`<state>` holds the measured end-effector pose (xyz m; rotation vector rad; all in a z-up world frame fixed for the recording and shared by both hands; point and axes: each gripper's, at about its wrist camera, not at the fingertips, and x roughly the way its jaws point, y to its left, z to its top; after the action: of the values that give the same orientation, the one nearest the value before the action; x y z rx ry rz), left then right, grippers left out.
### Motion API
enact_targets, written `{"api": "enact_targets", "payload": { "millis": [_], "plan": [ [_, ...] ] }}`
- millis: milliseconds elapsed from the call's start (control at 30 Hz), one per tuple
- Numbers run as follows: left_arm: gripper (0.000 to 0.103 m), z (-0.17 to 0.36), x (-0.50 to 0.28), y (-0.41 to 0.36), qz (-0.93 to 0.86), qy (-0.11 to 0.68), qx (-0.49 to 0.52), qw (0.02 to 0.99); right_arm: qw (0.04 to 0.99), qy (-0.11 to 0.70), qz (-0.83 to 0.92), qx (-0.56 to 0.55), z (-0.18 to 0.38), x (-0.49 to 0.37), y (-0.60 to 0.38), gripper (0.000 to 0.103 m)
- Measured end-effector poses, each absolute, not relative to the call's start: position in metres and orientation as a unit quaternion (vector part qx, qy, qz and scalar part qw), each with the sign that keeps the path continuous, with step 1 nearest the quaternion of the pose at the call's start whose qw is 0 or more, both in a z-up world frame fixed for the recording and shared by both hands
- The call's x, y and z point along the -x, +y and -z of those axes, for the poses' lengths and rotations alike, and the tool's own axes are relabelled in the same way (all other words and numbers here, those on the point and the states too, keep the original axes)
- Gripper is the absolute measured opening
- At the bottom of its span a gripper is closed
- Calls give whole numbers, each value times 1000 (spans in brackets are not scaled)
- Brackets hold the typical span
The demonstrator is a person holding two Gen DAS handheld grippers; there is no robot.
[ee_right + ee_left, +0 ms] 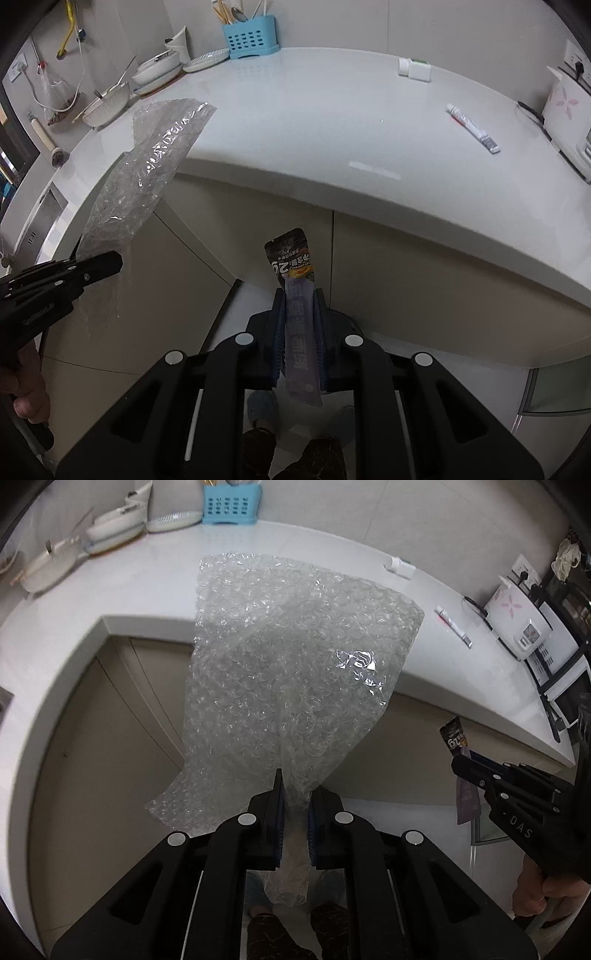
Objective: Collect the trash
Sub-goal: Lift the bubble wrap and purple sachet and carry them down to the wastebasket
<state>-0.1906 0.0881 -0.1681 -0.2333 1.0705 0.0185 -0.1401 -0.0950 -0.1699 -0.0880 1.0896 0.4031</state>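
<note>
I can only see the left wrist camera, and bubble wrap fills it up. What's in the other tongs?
Observer: The right tongs are shut on a purple snack packet with a dark top.
Operator: Anything far left of my bubble wrap?
Observer: A wooden-handled brush rests at the left end of the counter.
Operator: And on the wall?
Observer: A yellow hose hangs there.

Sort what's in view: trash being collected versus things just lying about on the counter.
Job:
- bubble wrap, clamped in the left claw
- snack wrapper, clamped in the right claw

Lying about:
- blue utensil caddy
- white tube
- stacked dishes
- white appliance
</note>
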Motion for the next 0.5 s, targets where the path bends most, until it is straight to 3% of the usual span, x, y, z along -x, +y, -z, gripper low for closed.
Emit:
{"api": "enact_targets", "payload": {
  "millis": [500],
  "plan": [
    [9, 361, 186, 73, 25, 560, 103, 822, 804, 569, -165, 55, 350, 157, -102, 14]
  ]
}}
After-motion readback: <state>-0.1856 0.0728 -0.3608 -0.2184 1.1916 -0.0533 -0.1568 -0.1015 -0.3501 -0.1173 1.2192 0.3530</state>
